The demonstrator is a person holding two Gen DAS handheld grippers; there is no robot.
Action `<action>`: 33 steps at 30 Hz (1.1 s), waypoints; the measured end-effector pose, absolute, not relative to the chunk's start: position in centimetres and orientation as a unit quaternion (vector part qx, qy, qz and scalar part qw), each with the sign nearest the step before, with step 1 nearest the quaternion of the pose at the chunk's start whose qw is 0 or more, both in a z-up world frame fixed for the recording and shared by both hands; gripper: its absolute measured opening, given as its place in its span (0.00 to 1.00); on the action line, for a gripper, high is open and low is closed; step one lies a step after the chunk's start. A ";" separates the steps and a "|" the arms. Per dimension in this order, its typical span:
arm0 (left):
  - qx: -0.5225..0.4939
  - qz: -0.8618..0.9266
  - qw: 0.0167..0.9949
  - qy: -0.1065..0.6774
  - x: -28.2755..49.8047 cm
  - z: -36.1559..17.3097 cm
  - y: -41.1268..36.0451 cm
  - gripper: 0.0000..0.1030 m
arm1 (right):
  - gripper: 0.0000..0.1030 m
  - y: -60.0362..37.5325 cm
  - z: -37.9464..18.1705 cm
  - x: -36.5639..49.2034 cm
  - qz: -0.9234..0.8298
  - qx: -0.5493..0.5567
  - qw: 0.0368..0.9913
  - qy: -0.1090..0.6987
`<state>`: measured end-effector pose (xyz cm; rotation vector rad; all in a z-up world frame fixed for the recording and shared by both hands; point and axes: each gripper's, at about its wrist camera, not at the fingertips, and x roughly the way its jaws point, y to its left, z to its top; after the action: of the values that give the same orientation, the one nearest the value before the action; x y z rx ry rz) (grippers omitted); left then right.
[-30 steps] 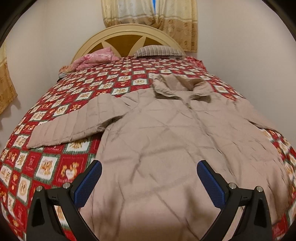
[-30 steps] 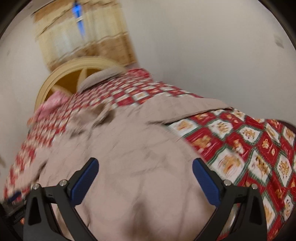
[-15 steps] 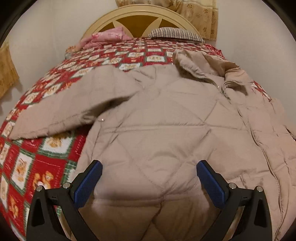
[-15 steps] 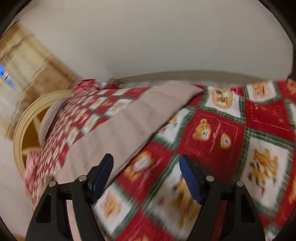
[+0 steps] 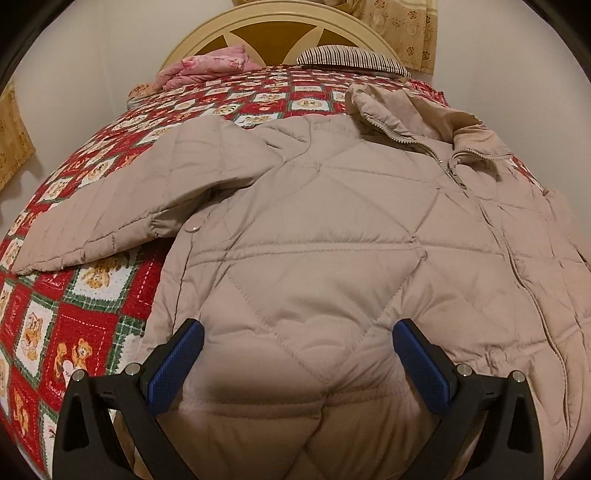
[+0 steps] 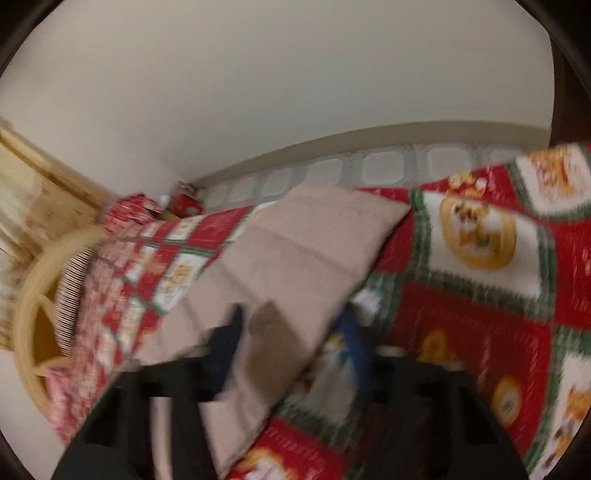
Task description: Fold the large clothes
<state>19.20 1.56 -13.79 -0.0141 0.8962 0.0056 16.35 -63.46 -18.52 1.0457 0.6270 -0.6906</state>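
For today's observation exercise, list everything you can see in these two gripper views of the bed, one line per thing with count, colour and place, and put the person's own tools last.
Quilted jacket: one, beige, spread front up across the bedspread, zip closed.
Jacket sleeve: one, beige, lying out over the bedspread, between the right gripper's fingers.
Bedspread: one, red, green and white bear squares, covering the bed.
Striped pillow: one, dark and white stripes, at the headboard.
Pink bedding: one bundle, beside the pillow.
Headboard: one, cream and tan, curved, at the far end.
Curtains: yellowish, patterned, behind the headboard.
Left gripper: black with blue pads, open over the jacket's hem.
Right gripper: blurred, jaws closing around the sleeve.
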 end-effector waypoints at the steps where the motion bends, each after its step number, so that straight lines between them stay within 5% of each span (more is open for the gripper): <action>1: -0.007 0.003 0.901 0.433 19.2 -13.8 1.6 0.99 | 0.11 -63.7 -18.5 16.1 -0.292 0.493 0.770 0.282; 11: -0.014 -0.001 0.902 0.432 19.2 -13.8 1.7 0.99 | 0.09 -58.0 -7.3 13.2 -0.144 0.417 0.882 0.166; 19: -0.018 -0.004 0.902 0.431 19.0 -13.7 1.8 0.99 | 0.09 -43.0 -0.1 15.7 0.059 0.312 0.926 0.205; 30: -0.032 -0.011 0.903 0.428 18.9 -13.6 2.3 0.99 | 0.09 -26.1 -6.0 19.5 0.183 0.229 0.897 0.331; 31: -0.032 -0.011 0.903 0.428 18.9 -13.6 2.3 0.99 | 0.11 -26.5 -5.9 19.0 0.162 0.231 0.902 0.327; 33: -0.035 -0.012 0.903 0.427 19.0 -13.6 2.3 0.99 | 0.30 -30.8 -6.1 17.9 0.106 0.264 0.910 0.301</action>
<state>18.95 2.33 -13.59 -0.0728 0.8837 -0.0256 17.87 -30.85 -6.06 0.5435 0.6207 0.2187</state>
